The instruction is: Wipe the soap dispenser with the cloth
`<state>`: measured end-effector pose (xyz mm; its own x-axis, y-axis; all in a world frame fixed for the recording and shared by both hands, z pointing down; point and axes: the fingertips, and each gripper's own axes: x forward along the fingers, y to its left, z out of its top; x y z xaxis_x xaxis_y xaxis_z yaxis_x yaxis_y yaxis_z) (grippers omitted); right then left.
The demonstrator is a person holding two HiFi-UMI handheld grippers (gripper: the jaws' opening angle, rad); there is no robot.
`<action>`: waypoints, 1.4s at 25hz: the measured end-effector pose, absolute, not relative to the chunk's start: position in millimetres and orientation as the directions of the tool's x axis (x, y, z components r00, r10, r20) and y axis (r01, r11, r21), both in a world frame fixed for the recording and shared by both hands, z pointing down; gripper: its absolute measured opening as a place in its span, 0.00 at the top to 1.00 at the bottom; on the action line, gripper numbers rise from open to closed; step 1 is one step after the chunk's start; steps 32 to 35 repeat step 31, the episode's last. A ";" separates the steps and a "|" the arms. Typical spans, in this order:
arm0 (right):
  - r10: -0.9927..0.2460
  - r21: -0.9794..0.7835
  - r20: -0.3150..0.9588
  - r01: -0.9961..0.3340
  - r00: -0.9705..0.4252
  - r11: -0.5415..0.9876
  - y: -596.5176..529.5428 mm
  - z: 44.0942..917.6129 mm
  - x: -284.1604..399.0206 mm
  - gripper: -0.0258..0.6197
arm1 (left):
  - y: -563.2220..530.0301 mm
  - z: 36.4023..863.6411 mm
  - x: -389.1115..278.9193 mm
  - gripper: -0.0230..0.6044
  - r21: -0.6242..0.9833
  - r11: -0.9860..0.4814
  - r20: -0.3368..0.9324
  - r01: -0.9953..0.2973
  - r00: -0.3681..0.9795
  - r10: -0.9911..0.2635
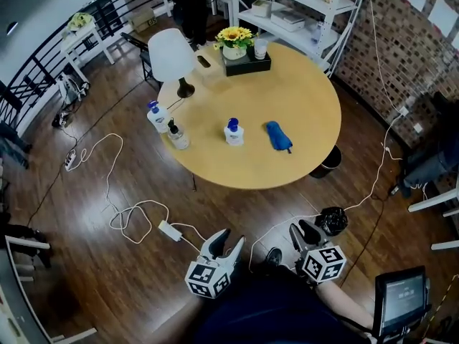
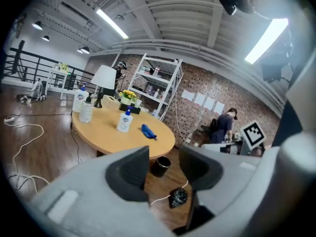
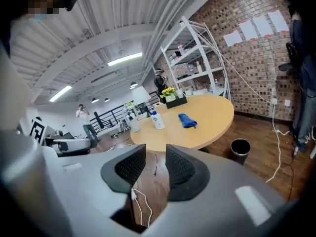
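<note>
A white soap dispenser [image 1: 234, 132] with a blue pump stands near the middle of the round wooden table [image 1: 287, 84]. To its right lies the blue cloth [image 1: 277, 136]. Both grippers hang over the floor well short of the table. My left gripper [image 1: 228, 241] is open with nothing between its jaws, and so is my right gripper [image 1: 304, 232], whose gap is narrower. The left gripper view shows the dispenser [image 2: 124, 121] and cloth [image 2: 148, 131] far beyond the left gripper [image 2: 164, 167]. In the right gripper view the dispenser [image 3: 157, 120] and cloth [image 3: 187, 120] lie far ahead of the right gripper [image 3: 156, 164].
Two more pump bottles [image 1: 157, 115] [image 1: 177, 135] stand at the table's left edge, with a white lamp [image 1: 172, 56] and a flower pot [image 1: 235, 41] at the back. A black bin [image 1: 330, 162] sits under the right rim. Cables [image 1: 136, 213] and a black bag [image 1: 331, 221] lie on the floor.
</note>
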<state>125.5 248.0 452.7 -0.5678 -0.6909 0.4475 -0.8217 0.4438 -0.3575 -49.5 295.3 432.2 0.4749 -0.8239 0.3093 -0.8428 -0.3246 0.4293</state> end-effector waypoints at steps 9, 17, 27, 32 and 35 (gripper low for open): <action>-0.681 -0.296 0.385 -0.782 -0.623 0.548 249.4 429.4 130.5 0.76 | 297.5 418.2 -11.8 0.69 0.396 -0.351 0.284 -0.848 0.477 -0.832; -0.693 -0.286 0.282 -0.748 -0.663 0.599 253.9 406.7 133.2 0.77 | 302.1 416.8 1.0 0.70 0.402 -0.346 0.286 -0.847 0.476 -0.832; -0.696 -0.266 0.276 -0.748 -0.663 0.608 257.8 402.9 135.2 0.77 | 303.0 413.2 2.1 0.70 0.395 -0.350 0.276 -0.849 0.473 -0.837; -0.697 -0.264 0.274 -0.749 -0.662 0.608 260.4 398.9 137.0 0.77 | 304.2 413.8 0.4 0.70 0.381 -0.345 0.262 -0.858 0.458 -0.849; -0.697 -0.264 0.274 -0.749 -0.662 0.608 260.4 398.9 137.0 0.77 | 304.2 413.8 0.4 0.70 0.381 -0.345 0.262 -0.858 0.458 -0.849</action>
